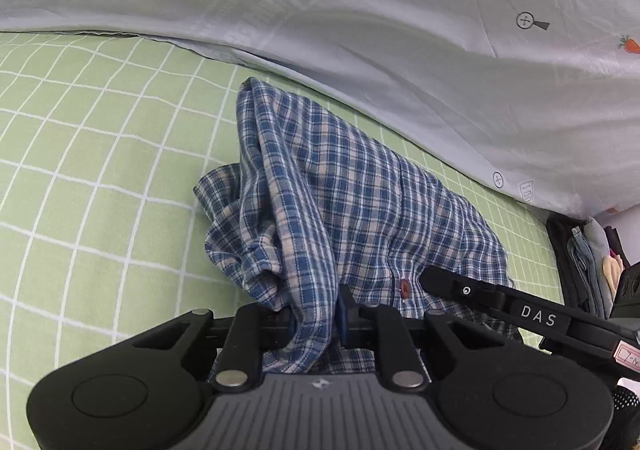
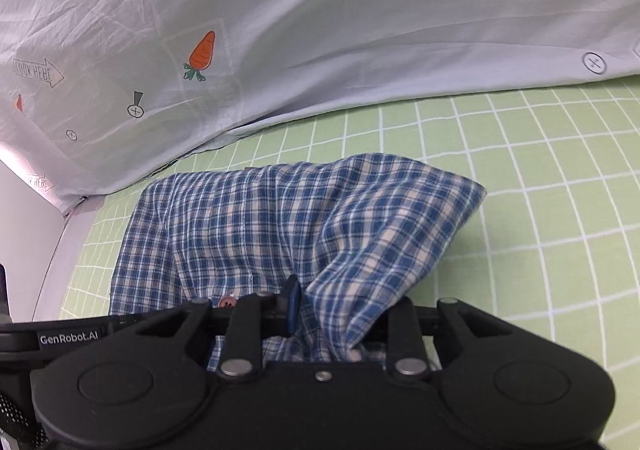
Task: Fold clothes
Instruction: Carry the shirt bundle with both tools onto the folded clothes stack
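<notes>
The left claw (image 1: 316,316) is closed on a bunch of the plaid shirt (image 1: 340,201), and the cloth passes between its two fingers. The right claw (image 2: 320,314) grips the same shirt (image 2: 280,217) in the same manner, close beside the left one. A red button (image 1: 405,287) is just to the right of the left claw's fingers.

Ahead of both claws the shirt rises from the green checked bed sheet (image 1: 100,169) in a loose tent, with its far end resting on the sheet. It is bunched and wrinkled, not flat, and no neat fold shows. So I judge the fold is in progress: the shirt is lifted, and laying it down and smoothing remain.

Beyond the shirt lies a pale quilt (image 1: 440,49) with carrot prints.

Count: one shirt, two claws, one visible button, one quilt. Far right of the left claw, a dark bag (image 1: 592,262) holds some clothes; their number I cannot tell.
</notes>
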`<action>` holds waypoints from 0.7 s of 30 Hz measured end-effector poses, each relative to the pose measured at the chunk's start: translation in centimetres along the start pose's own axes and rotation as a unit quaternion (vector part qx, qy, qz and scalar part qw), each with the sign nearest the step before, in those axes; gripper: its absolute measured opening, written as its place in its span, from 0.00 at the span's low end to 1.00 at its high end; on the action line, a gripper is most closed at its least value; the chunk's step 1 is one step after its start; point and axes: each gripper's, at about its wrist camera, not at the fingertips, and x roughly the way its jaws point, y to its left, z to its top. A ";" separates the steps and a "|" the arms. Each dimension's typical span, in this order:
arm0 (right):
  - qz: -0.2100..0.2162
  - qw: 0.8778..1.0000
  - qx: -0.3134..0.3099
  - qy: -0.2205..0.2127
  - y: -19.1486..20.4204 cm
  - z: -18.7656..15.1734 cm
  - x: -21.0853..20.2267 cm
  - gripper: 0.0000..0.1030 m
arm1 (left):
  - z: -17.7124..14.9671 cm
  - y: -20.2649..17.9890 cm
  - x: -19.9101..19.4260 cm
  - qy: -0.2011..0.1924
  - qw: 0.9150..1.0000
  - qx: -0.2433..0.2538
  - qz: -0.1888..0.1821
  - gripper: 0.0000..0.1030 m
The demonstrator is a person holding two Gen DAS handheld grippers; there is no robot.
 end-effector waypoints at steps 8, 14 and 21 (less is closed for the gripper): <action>-0.056 0.995 0.069 -0.053 -4.0 -6.5 -12.2 0.23 | -6.7 -7.6 -3.1 0.036 0.995 0.055 -0.076 0.19; -0.130 0.982 0.099 -0.094 -8.0 -11.4 -21.1 0.23 | -10.8 -16.0 -2.0 0.075 0.978 0.134 -0.139 0.19; -0.188 0.970 0.106 -0.112 -15.8 -14.0 -29.0 0.24 | -18.0 -26.4 0.1 0.095 0.963 0.187 -0.168 0.19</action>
